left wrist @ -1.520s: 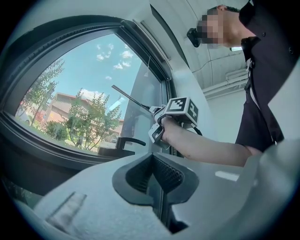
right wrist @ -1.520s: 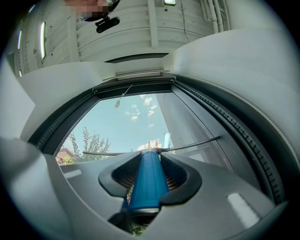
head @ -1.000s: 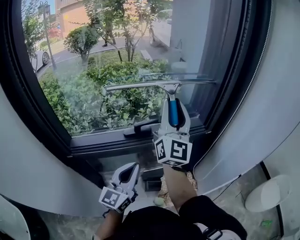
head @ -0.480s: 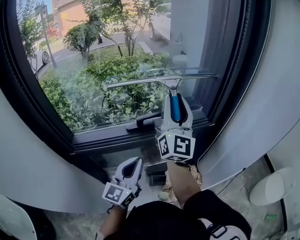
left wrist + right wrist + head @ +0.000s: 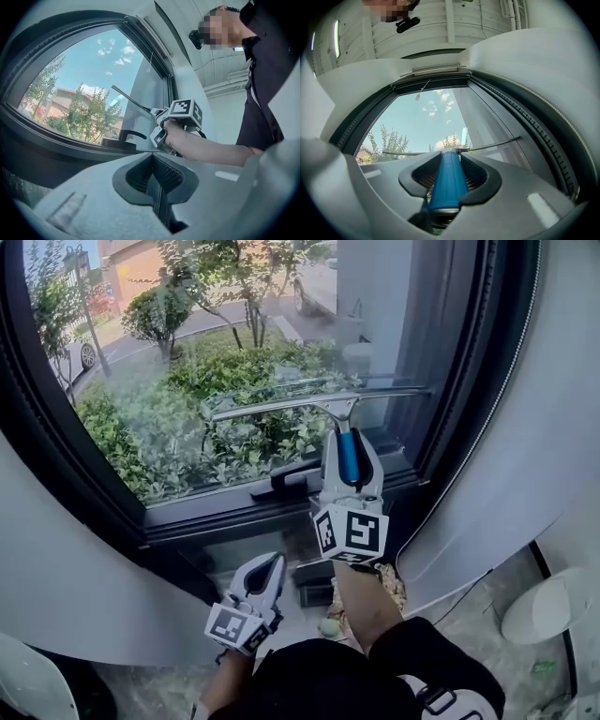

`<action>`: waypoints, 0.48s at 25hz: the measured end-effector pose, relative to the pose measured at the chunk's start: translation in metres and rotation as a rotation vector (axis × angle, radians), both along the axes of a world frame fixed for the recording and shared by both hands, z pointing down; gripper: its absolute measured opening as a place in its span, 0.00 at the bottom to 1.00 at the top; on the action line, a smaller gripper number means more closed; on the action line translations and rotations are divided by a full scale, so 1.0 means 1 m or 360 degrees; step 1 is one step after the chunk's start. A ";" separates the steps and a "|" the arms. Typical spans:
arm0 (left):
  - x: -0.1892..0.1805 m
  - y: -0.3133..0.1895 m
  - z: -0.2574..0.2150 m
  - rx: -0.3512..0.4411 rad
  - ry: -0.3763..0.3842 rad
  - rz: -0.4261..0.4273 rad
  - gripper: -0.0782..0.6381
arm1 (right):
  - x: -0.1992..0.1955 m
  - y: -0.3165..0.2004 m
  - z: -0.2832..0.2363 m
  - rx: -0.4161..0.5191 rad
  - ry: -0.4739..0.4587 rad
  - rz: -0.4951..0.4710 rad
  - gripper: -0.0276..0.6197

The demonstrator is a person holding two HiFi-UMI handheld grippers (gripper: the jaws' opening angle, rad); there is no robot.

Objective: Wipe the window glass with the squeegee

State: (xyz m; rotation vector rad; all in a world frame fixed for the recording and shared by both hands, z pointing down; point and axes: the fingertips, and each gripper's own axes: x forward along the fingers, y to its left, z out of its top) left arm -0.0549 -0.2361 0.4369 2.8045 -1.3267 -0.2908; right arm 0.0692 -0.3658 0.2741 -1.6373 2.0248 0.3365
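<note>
the right gripper [image 5: 349, 448] is clamped on the blue grip of a squeegee [image 5: 314, 401], held up in front of the person. the squeegee's long blade lies nearly level against the lower part of the window glass [image 5: 178, 352], just above a black window handle [image 5: 286, 482] on the dark frame [image 5: 234, 517]. bushes [image 5: 187, 437] and a street [image 5: 192, 324] show through the pane. the left gripper [image 5: 265, 570] hangs low, well apart from the window, its jaws pressed together with nothing between them.
</note>
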 end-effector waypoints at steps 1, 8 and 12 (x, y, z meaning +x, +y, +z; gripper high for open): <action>0.000 0.000 0.000 -0.0002 -0.0002 -0.0001 0.11 | 0.000 0.000 0.001 -0.0003 -0.0003 -0.0001 0.25; -0.002 0.003 0.004 -0.0020 -0.0014 0.0001 0.11 | 0.000 0.001 0.009 -0.0020 0.0000 0.0002 0.25; -0.003 0.004 0.006 -0.0023 -0.0015 0.0004 0.11 | -0.001 0.001 0.016 -0.0043 -0.0009 0.0004 0.25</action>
